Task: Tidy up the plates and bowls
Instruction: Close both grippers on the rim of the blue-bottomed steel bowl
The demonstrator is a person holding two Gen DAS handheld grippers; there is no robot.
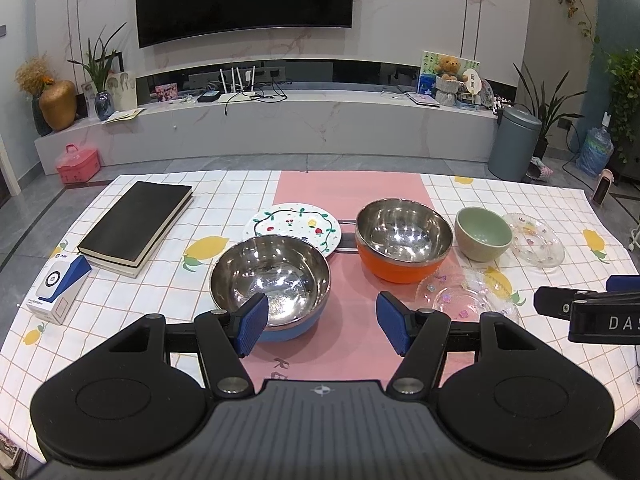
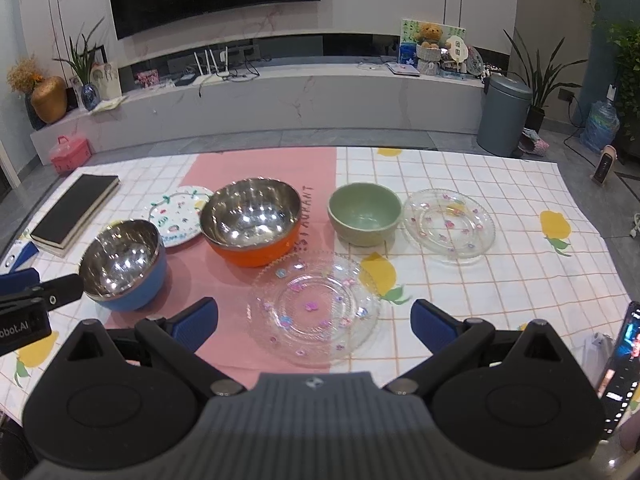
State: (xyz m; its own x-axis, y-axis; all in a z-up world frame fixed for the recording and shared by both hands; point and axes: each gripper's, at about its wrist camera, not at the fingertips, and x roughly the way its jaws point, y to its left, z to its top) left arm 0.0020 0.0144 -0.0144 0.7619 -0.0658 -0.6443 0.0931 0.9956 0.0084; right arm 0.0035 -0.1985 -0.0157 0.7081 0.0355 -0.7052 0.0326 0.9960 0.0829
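Left gripper (image 1: 322, 322) hovered low over the near edge of the table, fingers spread wide and holding nothing. The steel bowl with the blue outer shell (image 1: 272, 280) sat just ahead of it on the pink runner (image 1: 352, 192); the left blue pad (image 1: 253, 322) overlapped the bowl's near-left rim in the left wrist view, but contact could not be confirmed. The right pad stood clear of the bowl, over bare runner.

Right gripper (image 2: 314, 326) likewise had its fingers set wide apart, empty. The clear glass plate with small pink and blue flowers (image 2: 314, 312) lay on the table directly ahead, between the two fingertips in the right wrist view and apart from both.

Other items: the steel bowl with the orange shell (image 1: 404, 240) stood on the runner behind the glass plate. The white ceramic plate with painted fruit and a green vine (image 1: 294, 226) lay behind the blue bowl, its near part hidden by that bowl's rim. The pale green ceramic bowl (image 2: 364, 214) stood right of the orange bowl, and a second clear flowered glass plate (image 2: 448, 224) lay just beside it, farther right.

On the lemon-print checked tablecloth (image 1: 160, 280), a black-covered book (image 1: 136, 224) and a small white and blue box (image 1: 60, 286) lay at the far left.
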